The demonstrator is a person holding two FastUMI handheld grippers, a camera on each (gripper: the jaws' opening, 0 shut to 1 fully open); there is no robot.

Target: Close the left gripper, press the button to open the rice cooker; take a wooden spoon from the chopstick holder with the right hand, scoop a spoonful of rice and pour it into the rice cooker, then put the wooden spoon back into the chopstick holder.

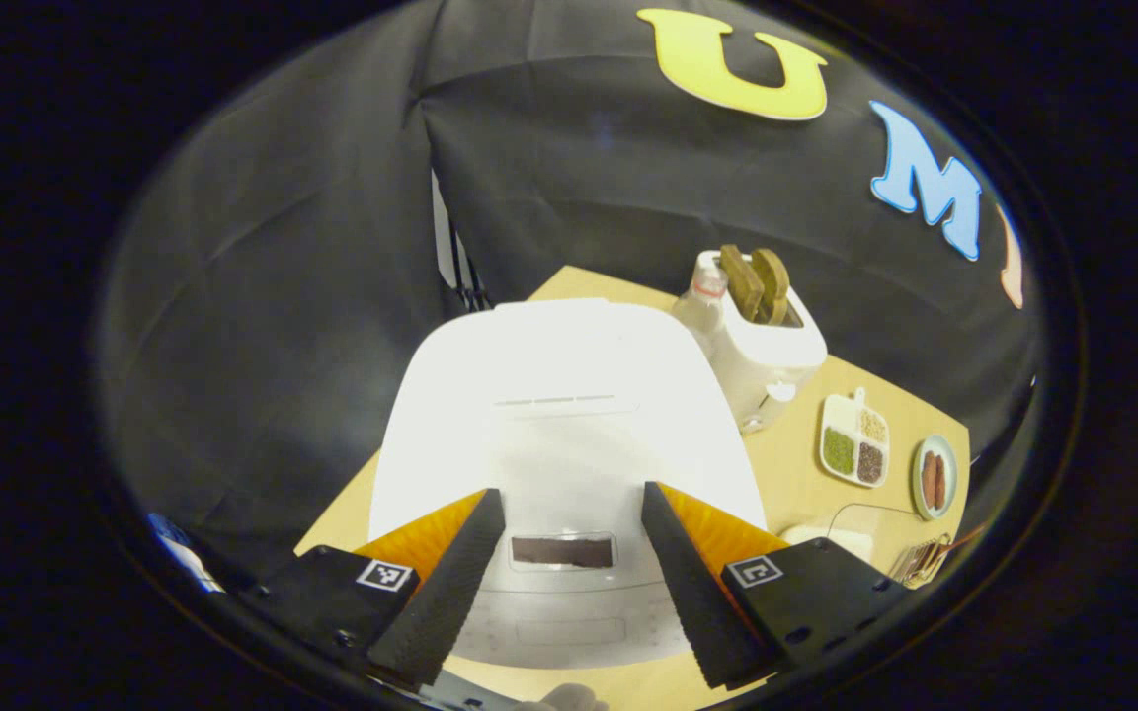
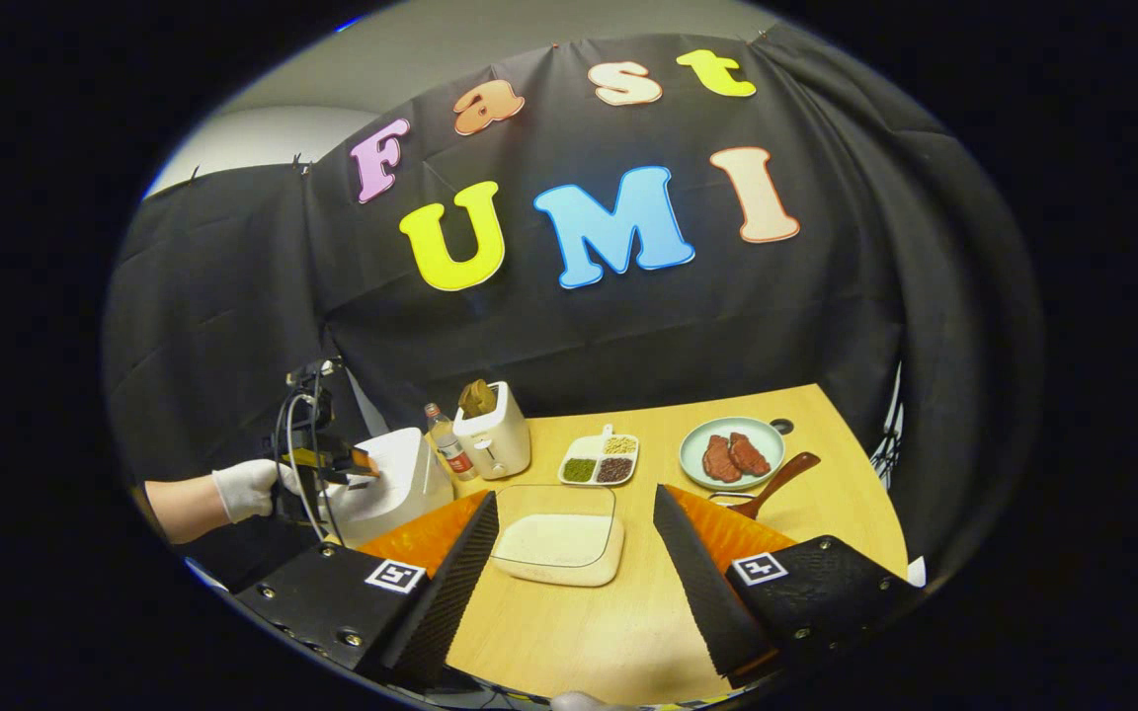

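Beside the rice cooker (image 1: 569,434): toaster (image 1: 767,341), bottle (image 1: 702,301).

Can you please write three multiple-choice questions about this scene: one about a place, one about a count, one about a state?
1. Where is the white toaster standing?
A. Behind the white rice cooker, near the black cloth wall
B. On the round pale green plate
C. Inside the clear rectangular container of rice

2. How many compartments has the white divided dish of grains?
A. Two
B. Four
C. Six

3. What is the state of the rice cooker's lid?
A. Open
B. Taken off
C. Closed

Answers:
1. A, since the left gripper view shows the toaster beyond the cooker, beside a small clear bottle.
2. B, since four separate fillings show in the dish.
3. C, since the lid lies flat on the cooker, with the left gripper open above its front.
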